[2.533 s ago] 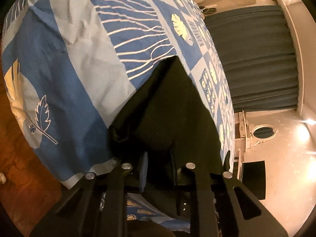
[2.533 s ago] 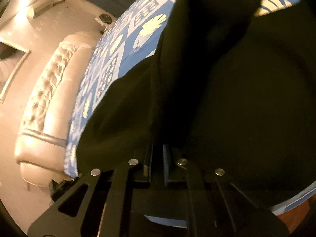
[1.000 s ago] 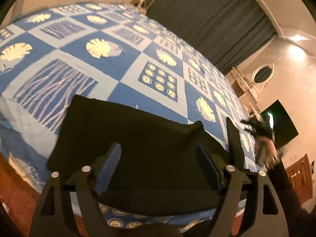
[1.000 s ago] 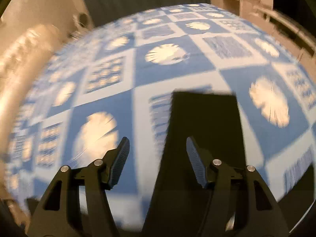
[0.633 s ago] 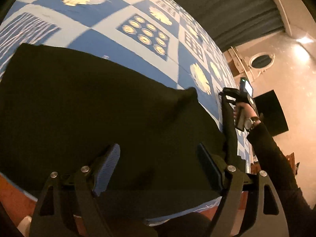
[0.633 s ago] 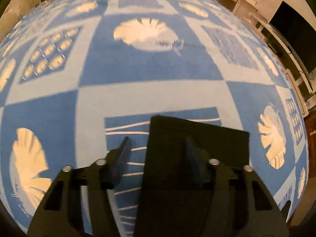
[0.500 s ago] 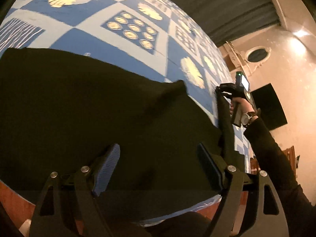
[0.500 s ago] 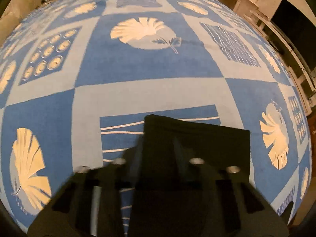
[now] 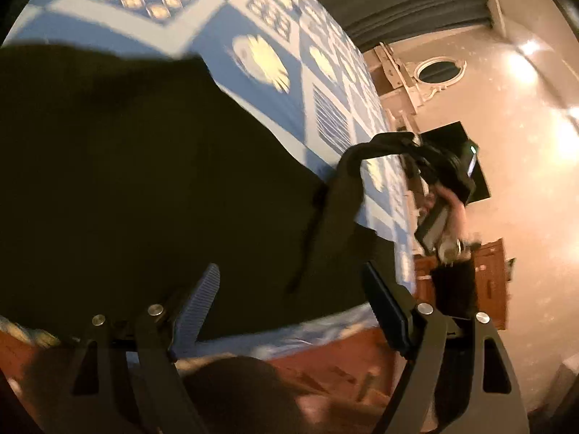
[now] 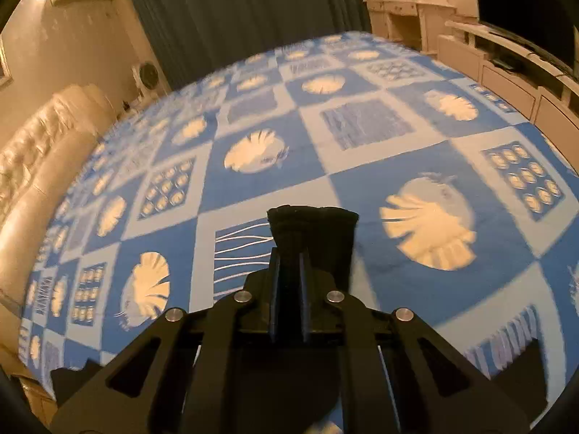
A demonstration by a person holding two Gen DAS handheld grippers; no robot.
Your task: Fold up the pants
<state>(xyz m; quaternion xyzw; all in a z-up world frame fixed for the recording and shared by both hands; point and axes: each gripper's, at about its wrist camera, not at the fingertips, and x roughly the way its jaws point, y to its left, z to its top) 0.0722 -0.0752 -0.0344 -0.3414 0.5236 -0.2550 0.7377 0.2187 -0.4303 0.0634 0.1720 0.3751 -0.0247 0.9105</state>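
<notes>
In the left wrist view the left claw (image 9: 291,298) sits at 6 o'clock with its ribbed pads spread wide, nothing between them. Its pads hang over the near edge of the black pants (image 9: 152,166), which lie spread flat across the blue patterned bedspread (image 9: 289,108) and fill the frame from 9 o'clock to the centre. Below the claw, at 5 o'clock, a strip of reddish wooden floor (image 9: 325,361) shows beside the bed's edge. Farther out, at 3 o'clock, one end of the pants is lifted off the bed in a twisted band that runs up to the right claw (image 9: 416,144), held in the person's right hand (image 9: 450,202).

In the right wrist view the right claw (image 10: 288,282) is at 6 o'clock, its pads closed narrow on a bunched black fold of the pants (image 10: 315,231), which sticks up just past the fingertips. Beyond it the bedspread (image 10: 362,181) with its shell and stripe squares stretches toward 12 o'clock. A pale tufted headboard (image 10: 39,152) curves along 9 o'clock, a dark curtain (image 10: 246,11) hangs at 12 o'clock, and a low cream cabinet (image 10: 506,68) with a dark screen (image 10: 524,3) above it stands at 2 o'clock.
</notes>
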